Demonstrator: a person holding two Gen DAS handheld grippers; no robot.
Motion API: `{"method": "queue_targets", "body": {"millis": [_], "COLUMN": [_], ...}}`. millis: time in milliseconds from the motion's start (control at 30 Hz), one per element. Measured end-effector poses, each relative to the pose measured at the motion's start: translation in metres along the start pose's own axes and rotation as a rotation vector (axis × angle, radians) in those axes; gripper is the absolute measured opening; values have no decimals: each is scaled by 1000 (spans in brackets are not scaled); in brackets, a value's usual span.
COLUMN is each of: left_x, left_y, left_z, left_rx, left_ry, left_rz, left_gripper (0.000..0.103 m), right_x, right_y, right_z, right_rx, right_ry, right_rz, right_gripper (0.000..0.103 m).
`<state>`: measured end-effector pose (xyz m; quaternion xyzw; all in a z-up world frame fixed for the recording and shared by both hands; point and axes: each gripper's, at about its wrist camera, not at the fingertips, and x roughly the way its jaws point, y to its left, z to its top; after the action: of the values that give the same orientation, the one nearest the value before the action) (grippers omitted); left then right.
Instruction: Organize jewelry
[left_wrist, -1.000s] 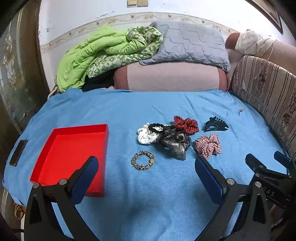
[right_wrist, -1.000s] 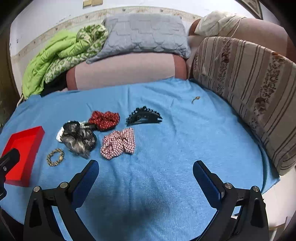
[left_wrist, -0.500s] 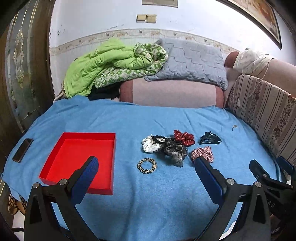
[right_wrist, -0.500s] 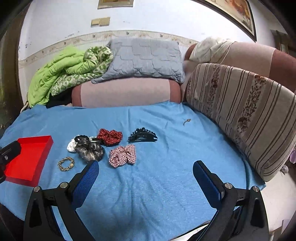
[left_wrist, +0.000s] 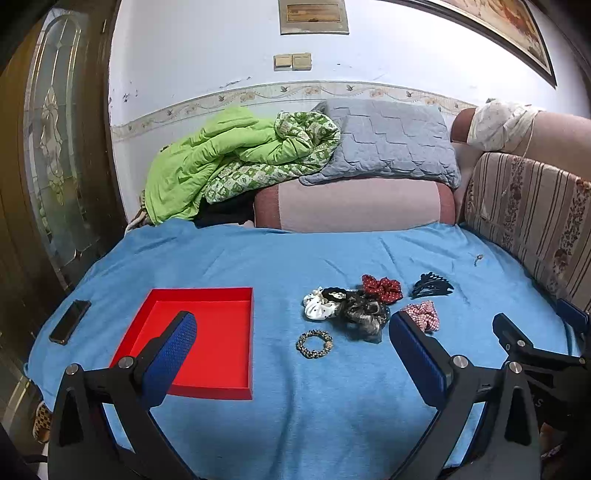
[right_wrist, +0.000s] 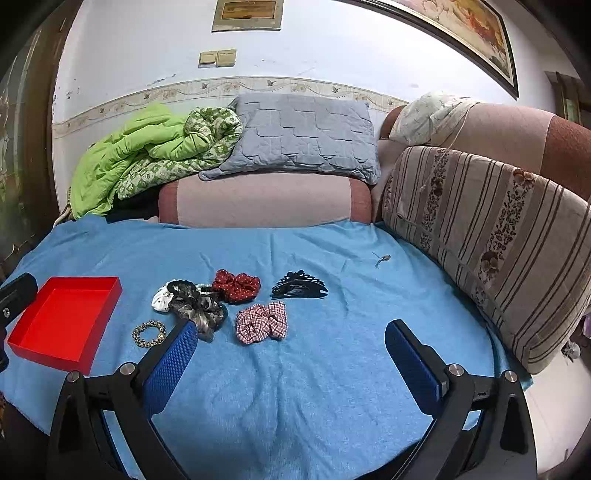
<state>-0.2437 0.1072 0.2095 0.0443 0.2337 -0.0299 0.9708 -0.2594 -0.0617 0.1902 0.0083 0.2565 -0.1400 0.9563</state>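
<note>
A red tray (left_wrist: 207, 394) lies empty on the blue cloth at the left; it also shows in the right wrist view (right_wrist: 66, 325). To its right lie a beaded bracelet (left_wrist: 314, 343), a white scrunchie (left_wrist: 316, 307), a dark grey scrunchie (left_wrist: 364, 314), a red dotted scrunchie (left_wrist: 382, 288), a red checked scrunchie (left_wrist: 424, 315) and a black claw clip (left_wrist: 431, 287). My left gripper (left_wrist: 291, 334) is open and empty, above the near edge. My right gripper (right_wrist: 291, 343) is open and empty, nearer the checked scrunchie (right_wrist: 262, 322) and clip (right_wrist: 299, 289).
A black phone (left_wrist: 70, 321) lies at the cloth's left edge. A small trinket (right_wrist: 382, 259) lies far right. A green quilt (left_wrist: 229, 158), grey pillow (left_wrist: 384, 140) and pink bolster (left_wrist: 354, 205) stand behind; a striped cushion (right_wrist: 487, 236) bounds the right.
Both grippers have pulled back and risen away from the items, so the tray, items and back wall show smaller and farther. Nothing on the cloth has moved.
</note>
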Motion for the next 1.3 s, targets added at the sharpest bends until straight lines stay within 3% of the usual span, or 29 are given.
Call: {"method": "queue_targets", "body": {"millis": [300,700,1300], "left_x": [17,24,73], "left_y": [-6,-6,-1], "left_z": [-2,-5,-17], "left_rx": [5,-36,-12], "left_ry": [21,3,147], "left_rz": [-5,-68,-33], "left_gripper": [103,103,103], "right_x": [20,19,54], "right_y": [-3,4,0], "right_z": [-8,-11,-19], "right_rx": [-1,-64,-53], "right_ry": [34,-66,54], "right_rz": [2,-45,-19], "right_gripper": [103,103,103]}}
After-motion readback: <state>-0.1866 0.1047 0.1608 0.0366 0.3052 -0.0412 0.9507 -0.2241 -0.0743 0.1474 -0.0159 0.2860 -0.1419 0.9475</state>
